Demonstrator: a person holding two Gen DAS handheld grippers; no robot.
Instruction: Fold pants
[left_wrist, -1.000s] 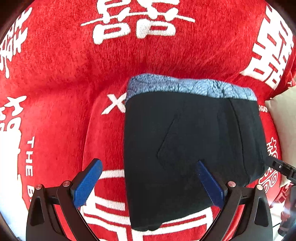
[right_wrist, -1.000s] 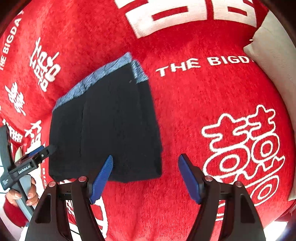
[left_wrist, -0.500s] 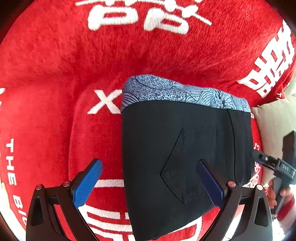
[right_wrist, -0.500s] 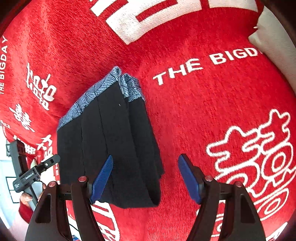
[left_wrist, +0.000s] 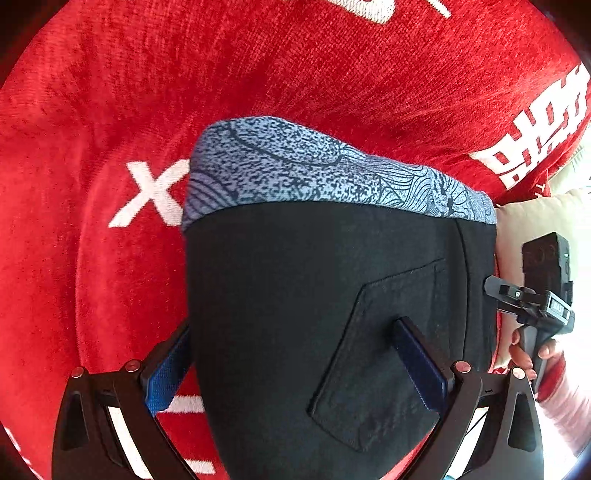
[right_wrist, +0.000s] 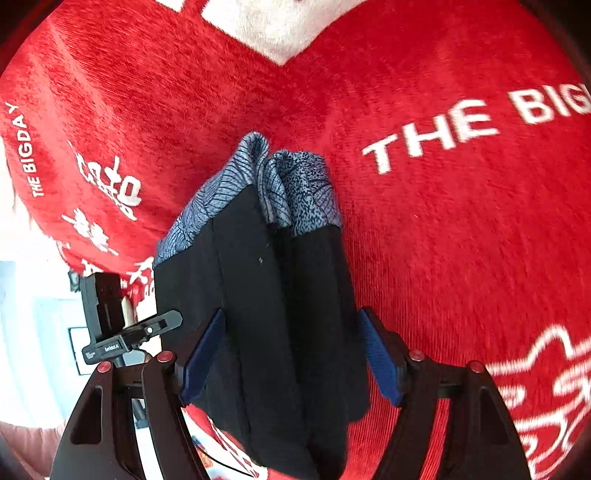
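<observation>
We see the folded black pants with a blue-grey patterned waistband (left_wrist: 332, 314) filling the centre and lower middle of the left wrist frame, lying on a red plush blanket with white lettering (left_wrist: 110, 110). Our left claw (left_wrist: 295, 365) stands wide open, its blue pads astride the bundle's near end. In the right wrist frame, our right claw (right_wrist: 291, 358) likewise gapes around the pants (right_wrist: 280, 314), clamping nothing.
</observation>
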